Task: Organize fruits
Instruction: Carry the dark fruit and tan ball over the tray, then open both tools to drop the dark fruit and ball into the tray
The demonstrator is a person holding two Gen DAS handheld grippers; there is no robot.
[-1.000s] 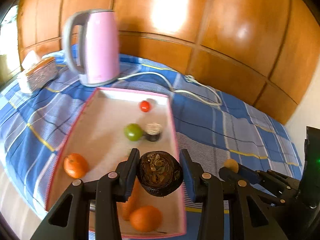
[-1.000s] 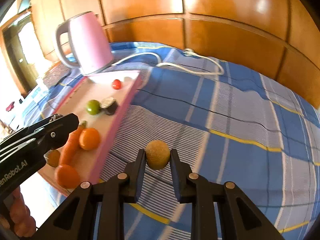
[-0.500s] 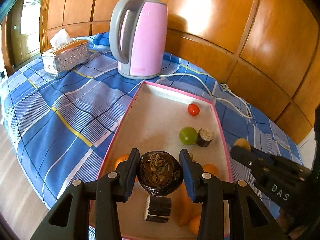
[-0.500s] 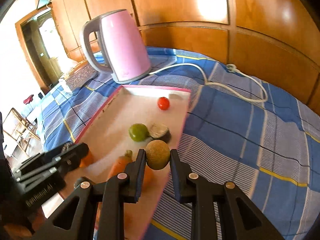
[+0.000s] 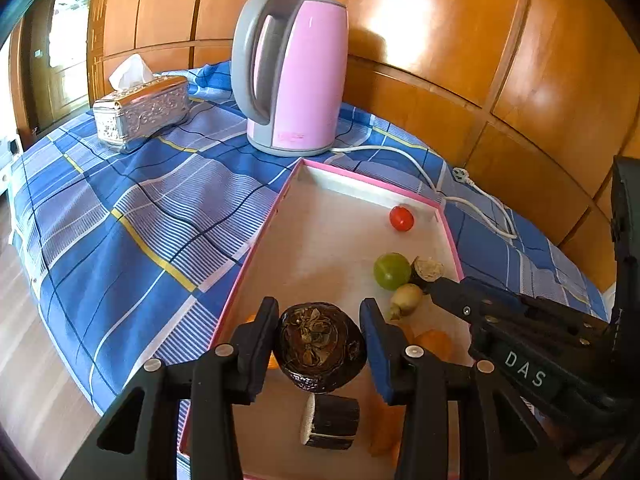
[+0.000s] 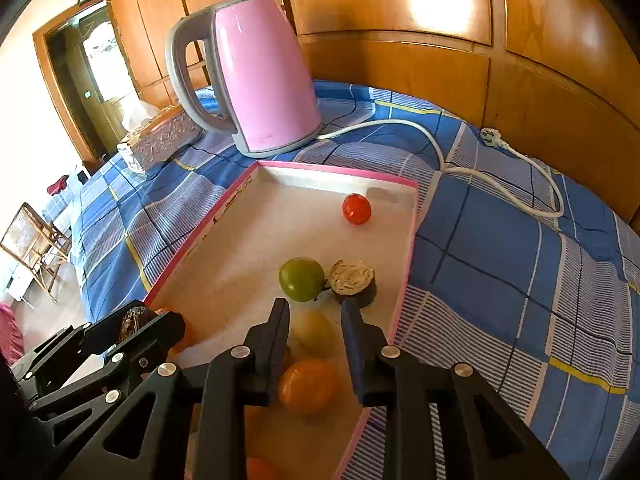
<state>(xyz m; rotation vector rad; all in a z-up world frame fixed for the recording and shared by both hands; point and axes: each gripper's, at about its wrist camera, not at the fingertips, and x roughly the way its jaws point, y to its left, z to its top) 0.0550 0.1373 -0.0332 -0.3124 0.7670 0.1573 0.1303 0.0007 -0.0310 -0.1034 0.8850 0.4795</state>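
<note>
**Dark fruit clamped over the tray, pale fruit lying loose**

The left tool is gripping a round dark fruit over the near end of the pink-rimmed tray. The fruit's dried, leafy end is facing back toward the camera, and it shows no clear long axis.

The right tool has just been opening its jaws. The pale yellow fruit is showing blurred between its fingers, with the pads no longer pressing it. In the left view this fruit is an oval lying slantwise, with its narrow tip pointing toward the near left.

It is sitting in the tray just beside a green fruit and a dark cut piece, with an orange nearer.

The tray is resting on a worktop under a blue plaid cloth, before glossy wooden panelling. A pink kettle is standing behind it, with a silver tissue box to its left.

The right tool is carrying the letters "DAS" – the kettle's faint mark is unreadable
</note>
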